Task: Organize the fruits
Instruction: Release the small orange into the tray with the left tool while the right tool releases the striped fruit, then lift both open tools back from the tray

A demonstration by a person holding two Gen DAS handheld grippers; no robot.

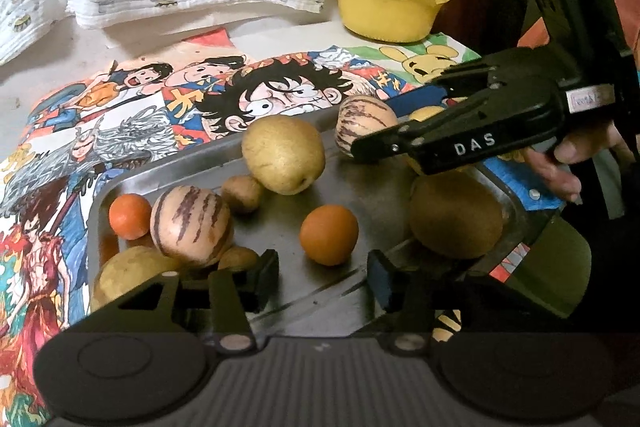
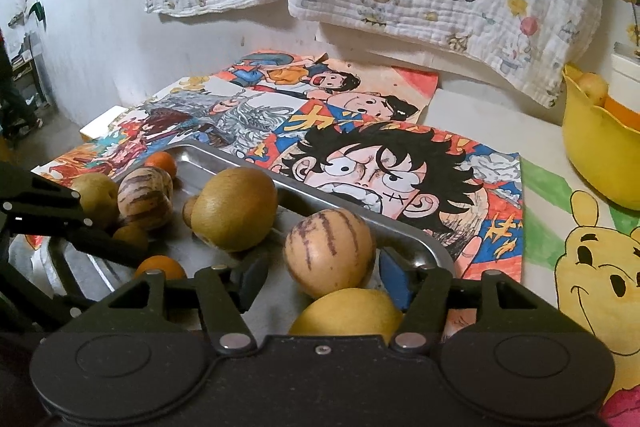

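Your left gripper hangs over the near edge of the metal tray with its jaws apart and nothing between them; the orange sits just ahead of the gap, apart from the pads. Your right gripper also has its jaws apart. A striped melon-like fruit sits in the gap and a yellow fruit lies under the near end of it, but no pad can be seen pressing on either, so I read neither as held.

All the fruit lies loose on the tray, which rests on cartoon drawings spread over the desk. Toward the left end a second striped fruit, a small orange and some small brown fruits crowd together; a large yellow-brown pear stands mid-tray and a brown one at the right end. A yellow bowl stands well apart at the back.

Expect everything here to roll: round bodies on smooth metal will likely skid away from a glancing touch. The orange should be firm and light, so take it across its widest part, pads level on both sides. The striped fruits look thin-skinned and probably bruise easily; close gently across the middle. The big pears are likely heavier, so grip below the shoulder.
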